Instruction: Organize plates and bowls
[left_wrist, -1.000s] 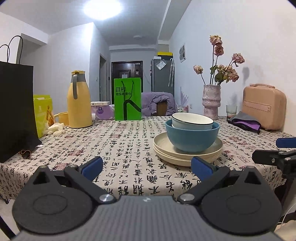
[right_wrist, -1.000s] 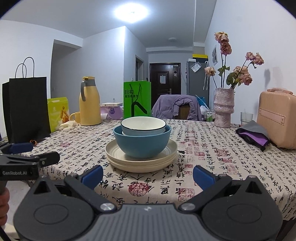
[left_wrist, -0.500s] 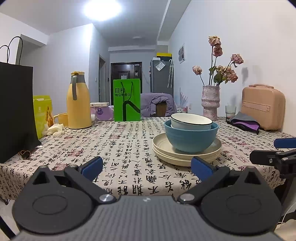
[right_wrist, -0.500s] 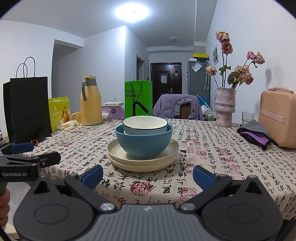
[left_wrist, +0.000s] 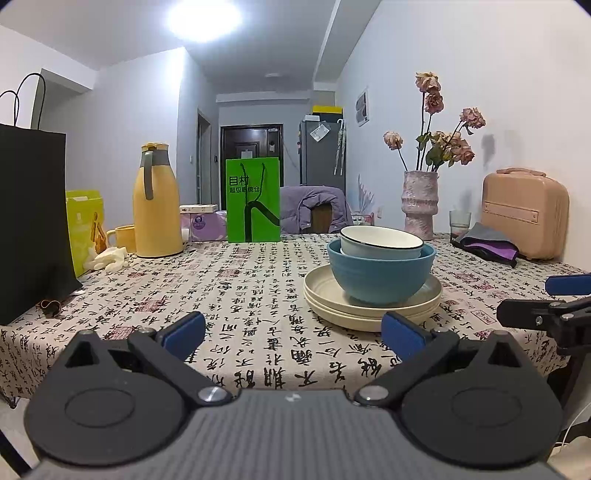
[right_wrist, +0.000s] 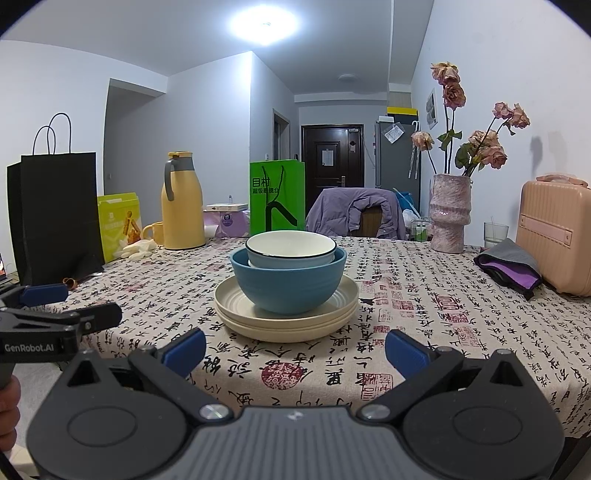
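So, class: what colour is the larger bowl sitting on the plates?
Blue, clearest in the right wrist view.

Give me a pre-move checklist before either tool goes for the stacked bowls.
1. Left tool open and empty: ok.
2. Right tool open and empty: ok.
3. White bowl nested in the blue bowl, sitting slightly tilted: ok.
4. Blue bowl resting on the cream plates: ok.
5. Bare tablecloth around the stack for setting pieces down: ok.
6. How many plates are stacked: cannot tell for sure; at least two rims show.
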